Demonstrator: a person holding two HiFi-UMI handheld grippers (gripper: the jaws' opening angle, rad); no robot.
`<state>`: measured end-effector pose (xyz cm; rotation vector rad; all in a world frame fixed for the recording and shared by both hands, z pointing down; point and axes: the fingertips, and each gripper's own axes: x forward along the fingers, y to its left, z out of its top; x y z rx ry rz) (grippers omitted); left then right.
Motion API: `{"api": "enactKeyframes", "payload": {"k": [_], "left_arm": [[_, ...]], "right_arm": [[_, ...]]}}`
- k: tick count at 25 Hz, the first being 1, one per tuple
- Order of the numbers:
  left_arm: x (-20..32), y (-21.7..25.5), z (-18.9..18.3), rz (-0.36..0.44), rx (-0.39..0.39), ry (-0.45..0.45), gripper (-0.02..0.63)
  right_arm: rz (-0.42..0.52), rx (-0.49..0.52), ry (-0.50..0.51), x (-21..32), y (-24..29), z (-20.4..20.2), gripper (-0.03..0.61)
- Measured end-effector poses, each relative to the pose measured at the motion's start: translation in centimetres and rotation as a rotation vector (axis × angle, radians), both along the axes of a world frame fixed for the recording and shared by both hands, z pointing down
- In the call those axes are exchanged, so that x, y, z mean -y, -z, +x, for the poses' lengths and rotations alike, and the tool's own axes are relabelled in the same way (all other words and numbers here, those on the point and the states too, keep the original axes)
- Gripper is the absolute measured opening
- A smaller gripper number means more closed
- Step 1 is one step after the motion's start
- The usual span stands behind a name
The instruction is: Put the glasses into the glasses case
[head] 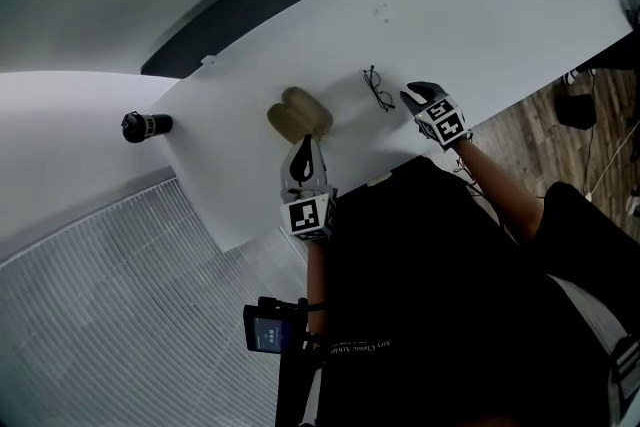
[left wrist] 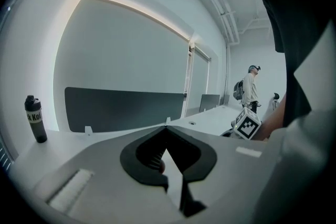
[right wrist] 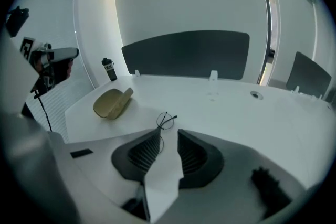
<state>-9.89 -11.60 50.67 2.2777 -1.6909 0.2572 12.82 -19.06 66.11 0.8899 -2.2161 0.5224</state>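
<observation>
Across the white worktop (head: 500, 15), against a dark screen (right wrist: 184, 55), an open glasses case (head: 299, 114) sits near the glasses (head: 379, 88); right claw (head: 408, 97) gapes beside them, left claw (head: 303, 145) closed.

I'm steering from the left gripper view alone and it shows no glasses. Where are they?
Observer: The glasses lie on the white table, just ahead of the right gripper.
Operator: And the case?
Observer: The glasses case lies open on the table, to the left of the glasses in the head view, just beyond the tip of the left gripper.
Operator: Has the right gripper pinched the glasses?
Observer: No. Its jaws stand apart with the glasses at their tips, not clamped.
</observation>
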Motion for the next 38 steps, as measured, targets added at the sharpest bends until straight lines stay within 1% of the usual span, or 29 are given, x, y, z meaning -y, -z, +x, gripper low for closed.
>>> {"api": "enactKeyframes", "payload": {"k": [4,7,9,12,14,17,19,21,27,29,33,35,36,38], "left_arm": [[0.7,0.4,-2.5,0.027,-0.039,0.0,0.008],[1.6,0.7,-4.0,0.042,-0.026,0.01,0.007],[1.7,0.2,-4.5,0.029,-0.014,-0.005,0.006],[2.2,0.0,-4.7,0.036,0.006,-0.041,0.007],[2.3,0.0,-4.8,0.028,0.008,-0.039,0.007],[2.3,-0.2,-5.0,0.021,0.005,-0.046,0.008],[2.0,-0.6,-5.5,0.008,0.006,-0.03,0.007],[1.7,-0.9,-5.9,0.002,0.009,-0.018,0.006],[1.6,-0.8,-6.6,-0.004,0.007,0.029,0.006],[1.6,-0.6,-6.6,0.0,0.006,0.032,0.006],[1.7,-0.6,-6.0,0.016,-0.012,0.006,0.007],[1.6,-0.5,-5.8,0.017,0.002,0.0,0.007],[1.6,-0.4,-5.6,0.021,0.002,-0.007,0.008],[1.5,-0.4,-5.5,0.021,0.0,-0.006,0.006]], "right_arm": [[-0.037,-0.051,-0.034,0.3,-2.3,-1.6,0.134],[-0.048,-0.1,-0.033,1.2,-3.5,-3.2,0.178],[-0.06,-0.122,-0.02,1.6,-4.5,-4.6,0.209],[-0.126,-0.135,-0.024,1.8,-6.5,-6.2,0.23],[-0.163,-0.161,-0.03,1.9,-7.8,-6.6,0.236],[-0.158,-0.234,-0.037,2.6,-9.1,-6.8,0.236],[-0.155,-0.263,-0.035,3.0,-9.4,-7.1,0.236],[-0.162,-0.255,-0.035,3.1,-9.5,-7.3,0.236],[-0.143,-0.172,-0.074,2.9,-8.9,-6.9,0.236],[-0.146,-0.172,-0.065,2.9,-9.0,-6.8,0.236],[-0.153,-0.181,-0.048,3.1,-9.3,-6.8,0.231],[-0.164,-0.189,-0.055,3.2,-9.2,-6.4,0.21],[-0.173,-0.202,-0.067,3.2,-9.3,-6.1,0.19],[-0.176,-0.215,-0.082,3.3,-9.3,-5.7,0.173]]}}
